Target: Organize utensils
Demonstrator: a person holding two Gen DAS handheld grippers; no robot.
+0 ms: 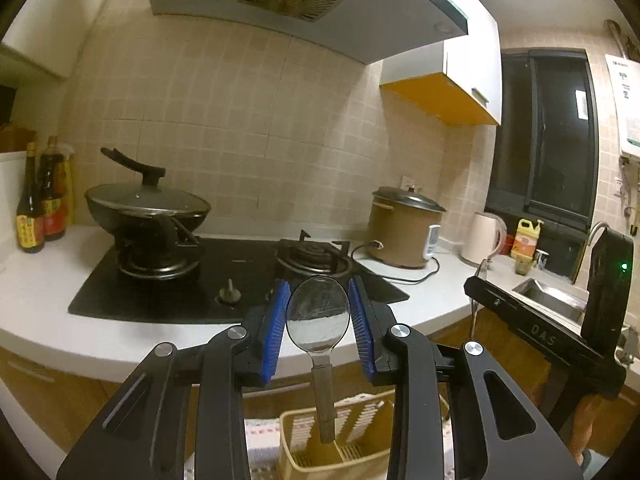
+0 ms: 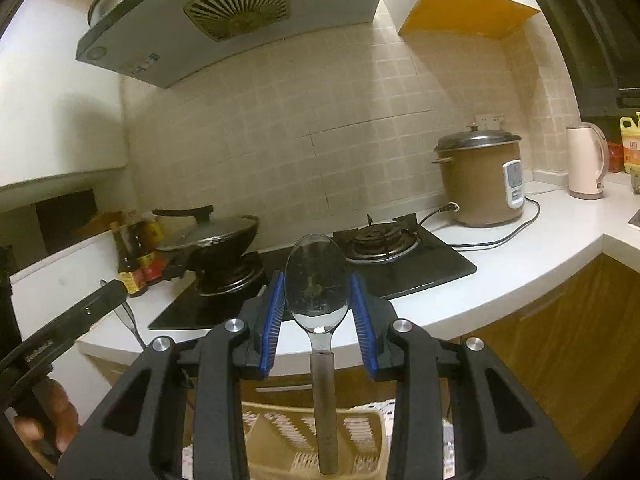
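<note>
The counter (image 1: 48, 280) runs across both views with the hob (image 1: 224, 280), a lidded wok (image 1: 148, 208) and a rice cooker (image 1: 404, 232) on it, all well beyond the work in hand. Below and nearer, a beige slotted basket (image 1: 296, 452) sits under both grippers; in both views its inner compartments look bare of utensils, though only part of it shows. The left gripper (image 1: 319, 320) pinches a spoon (image 1: 318, 312) by the edges of its bowl between the blue pads (image 1: 276, 332), bowl uppermost, the handle hanging almost straight down so that its tip lines up with the basket's mouth. The right gripper (image 2: 317, 304) clamps a second spoon (image 2: 316, 284) the same way, handle down over the basket (image 2: 280, 432). So each spoon's long axis is near vertical and the basket lies directly beneath; whether either tip is already inside the rim I cannot tell. Both hands look about equally near, so the coming move is probably a straight lowering before letting go.
</note>
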